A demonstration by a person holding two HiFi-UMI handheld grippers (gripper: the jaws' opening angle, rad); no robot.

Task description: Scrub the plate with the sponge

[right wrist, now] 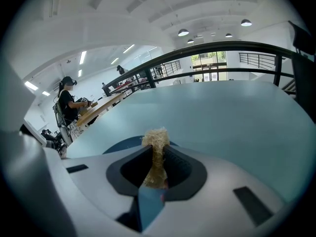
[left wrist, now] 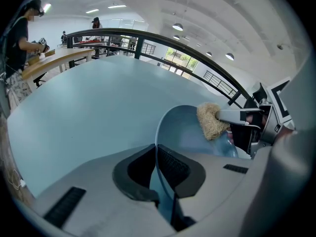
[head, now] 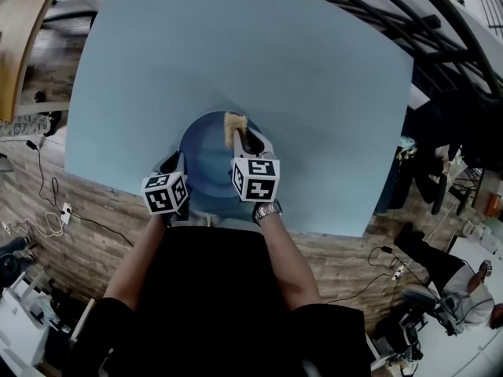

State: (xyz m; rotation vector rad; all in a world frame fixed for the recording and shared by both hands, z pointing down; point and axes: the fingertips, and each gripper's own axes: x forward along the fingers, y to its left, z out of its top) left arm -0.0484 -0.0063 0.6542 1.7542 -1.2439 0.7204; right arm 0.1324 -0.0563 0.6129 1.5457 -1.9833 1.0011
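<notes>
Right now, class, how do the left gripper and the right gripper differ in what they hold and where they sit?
The left gripper is shut on the blue plate, at its rim; the right gripper is shut on the tan sponge. The left gripper sits at the plate's edge; the right gripper reaches over its face. Both grip something.

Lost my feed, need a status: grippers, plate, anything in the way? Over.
Left gripper shut on plate rim. Right gripper shut on sponge, sponge at plate's far side. Nothing in the way on the table.
</notes>
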